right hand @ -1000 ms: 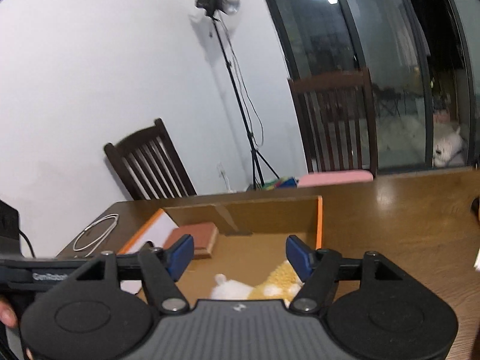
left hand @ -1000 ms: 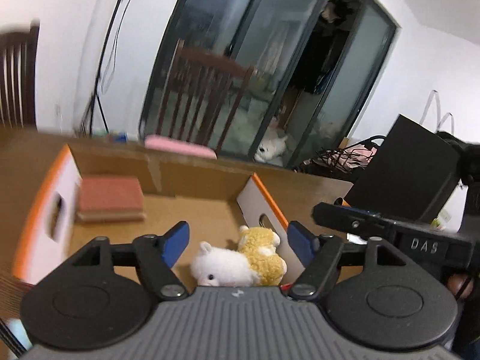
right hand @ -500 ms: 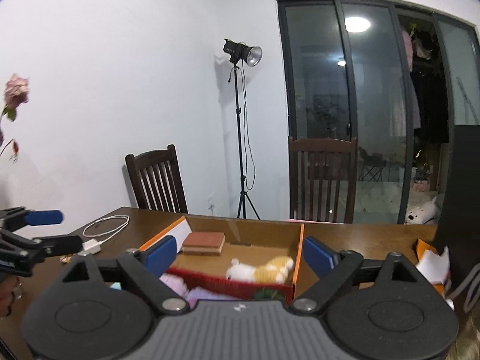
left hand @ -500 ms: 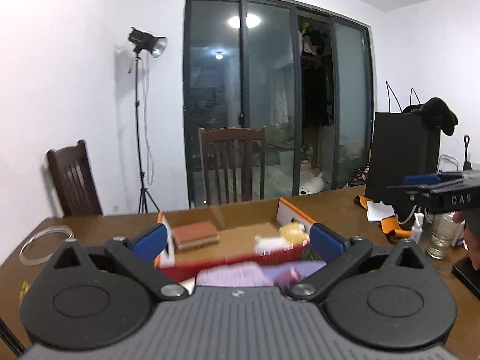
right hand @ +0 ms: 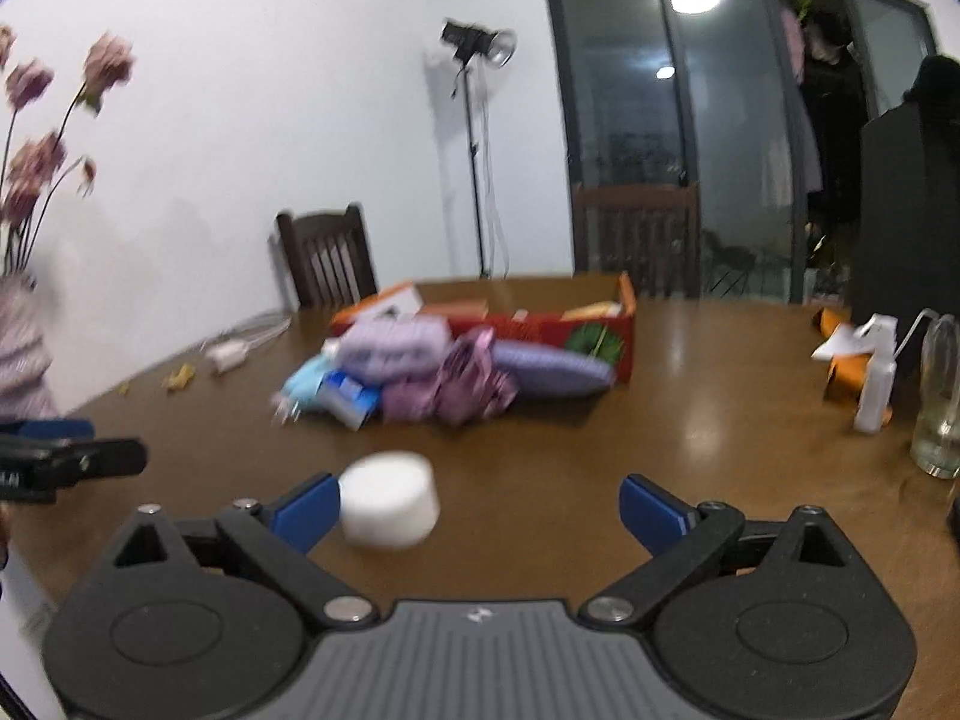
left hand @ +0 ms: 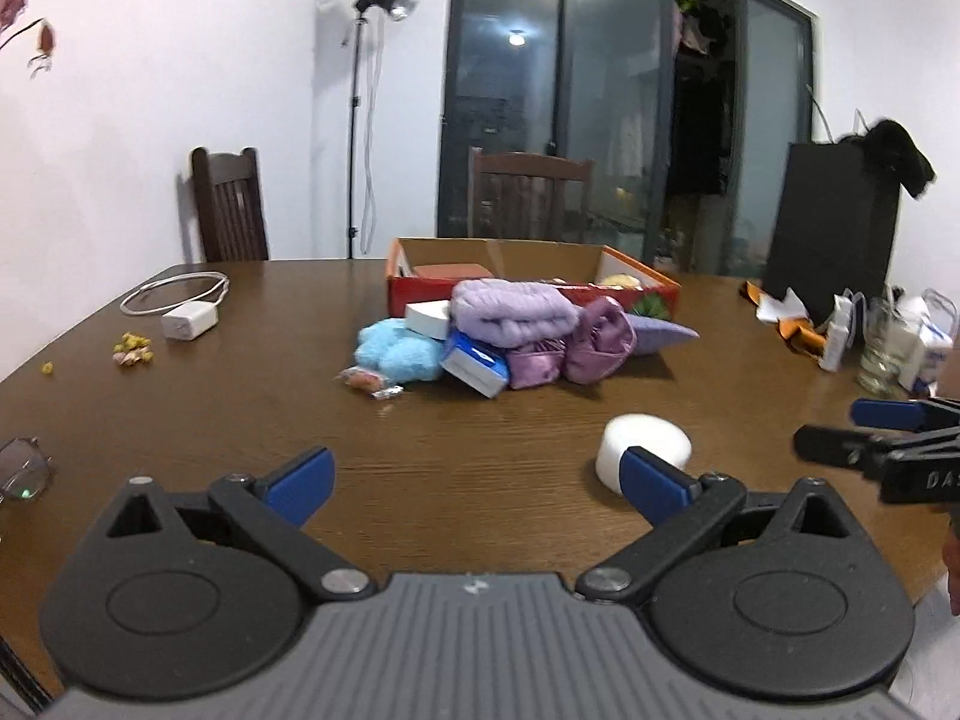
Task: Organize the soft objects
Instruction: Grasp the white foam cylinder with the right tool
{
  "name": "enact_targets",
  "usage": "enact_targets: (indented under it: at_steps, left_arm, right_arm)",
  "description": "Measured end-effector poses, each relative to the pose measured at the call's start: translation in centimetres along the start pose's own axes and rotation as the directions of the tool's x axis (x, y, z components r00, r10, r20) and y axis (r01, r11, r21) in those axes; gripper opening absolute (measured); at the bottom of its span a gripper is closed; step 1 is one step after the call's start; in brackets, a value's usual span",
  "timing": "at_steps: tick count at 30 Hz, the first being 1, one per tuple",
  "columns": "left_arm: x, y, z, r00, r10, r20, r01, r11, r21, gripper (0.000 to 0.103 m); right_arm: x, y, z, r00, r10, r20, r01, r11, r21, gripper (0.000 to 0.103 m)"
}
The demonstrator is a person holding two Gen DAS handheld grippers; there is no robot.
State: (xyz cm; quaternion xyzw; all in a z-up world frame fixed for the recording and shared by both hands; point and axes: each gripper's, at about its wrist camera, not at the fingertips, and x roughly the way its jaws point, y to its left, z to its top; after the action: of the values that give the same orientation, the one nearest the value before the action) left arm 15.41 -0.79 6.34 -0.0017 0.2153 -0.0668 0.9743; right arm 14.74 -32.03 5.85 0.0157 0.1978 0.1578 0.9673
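Hovering over the brown wooden surface (left hand: 480, 468), the left gripper (left hand: 474, 477) stands with its blue-padded jaws wide apart and nothing between them; the right gripper (right hand: 477, 510) is equally spread, its jaws having just been opening, with nothing clamped. A white cylindrical foam puff (left hand: 645, 450) lies on the surface, partly hidden behind the left gripper's right finger in the left wrist view and sitting just beside the right gripper's left finger in the right wrist view, where it is blurred. Farther back, a pile of soft things rests against the front of a red and orange cardboard box (left hand: 654, 291): a folded lilac towel (left hand: 510, 309), shiny purple pouches (left hand: 600, 339), a fluffy light blue plush (left hand: 393, 351) and a blue and white packet (left hand: 474, 363). What is inside the box is mostly cut off by its wall; only a reddish-brown block (left hand: 447, 271) and a scrap of yellow plush (left hand: 621, 280) peek over. Motion blur smears the pile in the right wrist view.
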Motion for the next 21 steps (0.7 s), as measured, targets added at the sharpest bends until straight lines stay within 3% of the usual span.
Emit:
enact_targets:
  at_steps: [3, 10, 16, 18, 20, 21]
  left_arm:
    - [0.5, 0.0, 0.5, 1.000, 0.008, 0.010, -0.008, 1.000, -0.001, 0.103]
    - [3.3, -0.2, 0.4, 0.999, -0.049, -0.020, 0.049, 0.999, -0.025, 0.103]
    - [7.0, 0.0, 0.6, 0.986, -0.112, -0.127, 0.106, 0.993, -0.049, 0.102]
    - [7.8, 0.2, 0.8, 0.973, -0.181, -0.141, 0.168, 0.981, -0.098, 0.093]
    - [8.6, 0.2, 0.8, 0.959, -0.240, -0.148, 0.219, 0.965, -0.147, 0.070]
    - [9.3, 0.1, 0.9, 0.952, -0.263, -0.155, 0.236, 0.957, -0.168, 0.065]
  right_arm:
    - [0.1, 0.5, -0.1, 1.000, -0.002, -0.015, 0.002, 1.000, -0.001, 0.099]
    - [1.6, 0.1, 0.6, 0.999, 0.025, -0.021, -0.024, 0.999, 0.046, 0.097]
    - [5.1, 0.2, 1.2, 0.993, 0.088, -0.078, -0.083, 0.994, 0.068, 0.078]
    - [6.3, 0.2, 1.4, 0.989, 0.114, -0.098, -0.106, 0.991, 0.082, 0.070]
    - [7.7, 0.0, 1.5, 0.980, 0.157, -0.125, -0.143, 0.983, 0.116, 0.057]
    - [8.3, -0.3, 1.5, 0.975, 0.180, -0.129, -0.161, 0.976, 0.146, 0.055]
